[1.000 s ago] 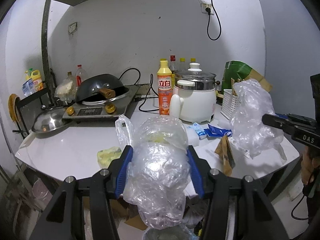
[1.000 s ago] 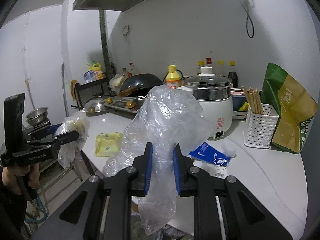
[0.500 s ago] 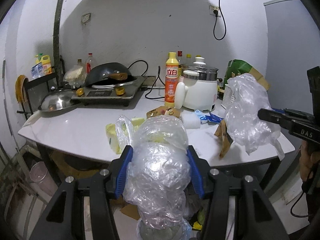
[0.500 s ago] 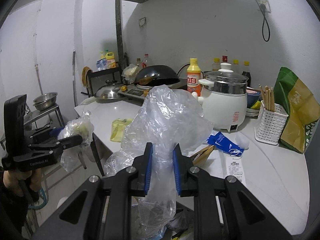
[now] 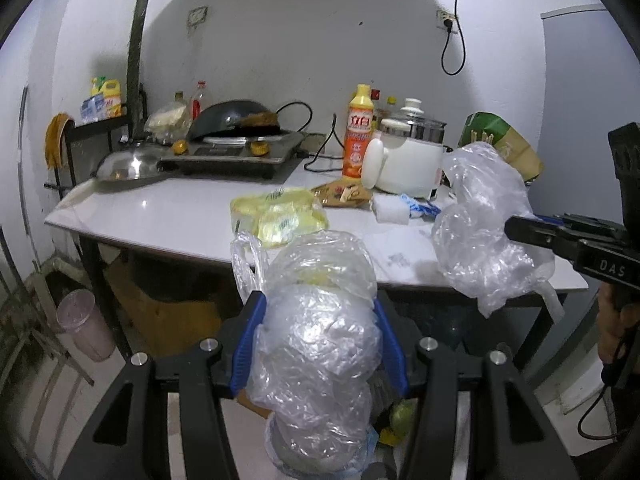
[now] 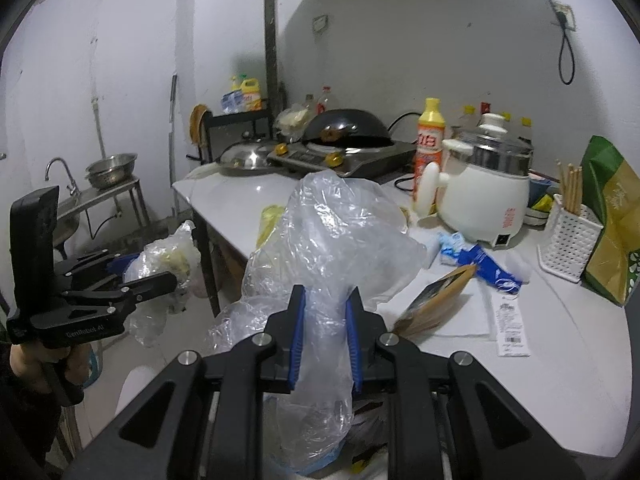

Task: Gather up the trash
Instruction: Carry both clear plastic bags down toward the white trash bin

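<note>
Step in hand: both tools were carrying trash off the surface (image 5: 168,216), so the job stood at the drop-off stage, not at picking up
Left tool (image 5: 320,344): clamped on a bulging clear bag (image 5: 316,332) with something yellowish inside; it hung in front of and below the surface edge
Right tool (image 6: 323,336): pinched narrowly on a thin crumpled plastic bag (image 6: 332,240), held in the air by the surface's near edge
Bin: a blue-rimmed container (image 5: 370,438) showed partly under the left bundle; I judged it the trash bin, though most of it was hidden
Left on the surface: yellow wrapper (image 5: 276,212), brown packet (image 6: 436,300), blue sachet (image 6: 484,264), receipt (image 6: 508,320)
Next move: lower each bundle over the bin mouth, spread the tools, let light film fall clear of the pads, then return for the rest
</note>
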`<action>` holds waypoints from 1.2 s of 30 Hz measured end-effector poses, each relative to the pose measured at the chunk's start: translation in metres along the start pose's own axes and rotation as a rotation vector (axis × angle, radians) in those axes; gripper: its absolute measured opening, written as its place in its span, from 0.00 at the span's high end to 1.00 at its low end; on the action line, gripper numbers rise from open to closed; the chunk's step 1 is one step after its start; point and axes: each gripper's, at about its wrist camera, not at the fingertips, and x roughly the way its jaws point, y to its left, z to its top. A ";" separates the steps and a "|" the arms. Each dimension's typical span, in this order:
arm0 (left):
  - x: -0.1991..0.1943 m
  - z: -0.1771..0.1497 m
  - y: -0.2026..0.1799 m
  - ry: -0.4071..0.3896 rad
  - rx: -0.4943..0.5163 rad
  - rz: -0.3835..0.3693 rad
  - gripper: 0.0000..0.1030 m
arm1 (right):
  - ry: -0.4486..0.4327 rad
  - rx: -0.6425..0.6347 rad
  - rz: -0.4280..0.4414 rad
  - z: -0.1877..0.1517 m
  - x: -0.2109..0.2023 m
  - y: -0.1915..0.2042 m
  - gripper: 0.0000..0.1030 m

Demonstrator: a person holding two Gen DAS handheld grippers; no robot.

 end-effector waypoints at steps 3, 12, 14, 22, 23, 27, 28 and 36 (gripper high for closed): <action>0.002 -0.013 0.006 0.019 -0.018 0.000 0.48 | 0.019 -0.017 0.014 -0.007 0.006 0.010 0.83; 0.012 -0.053 0.027 0.076 -0.081 0.010 0.48 | 0.086 -0.089 0.060 -0.033 0.029 0.047 0.83; 0.016 -0.061 0.029 0.097 -0.088 0.013 0.48 | 0.112 -0.101 0.071 -0.043 0.038 0.055 0.83; 0.029 -0.086 0.040 0.150 -0.121 0.017 0.48 | 0.215 -0.121 0.106 -0.072 0.070 0.066 0.83; 0.031 -0.089 0.042 0.158 -0.128 0.017 0.48 | 0.227 -0.120 0.109 -0.076 0.075 0.067 0.83; 0.041 -0.099 0.047 0.187 -0.144 0.017 0.48 | 0.281 -0.109 0.113 -0.091 0.096 0.063 0.83; 0.045 -0.103 0.048 0.195 -0.147 0.017 0.48 | 0.296 -0.106 0.114 -0.094 0.101 0.061 0.83; 0.077 -0.126 0.055 0.267 -0.182 0.008 0.48 | 0.426 -0.071 0.129 -0.125 0.149 0.054 0.83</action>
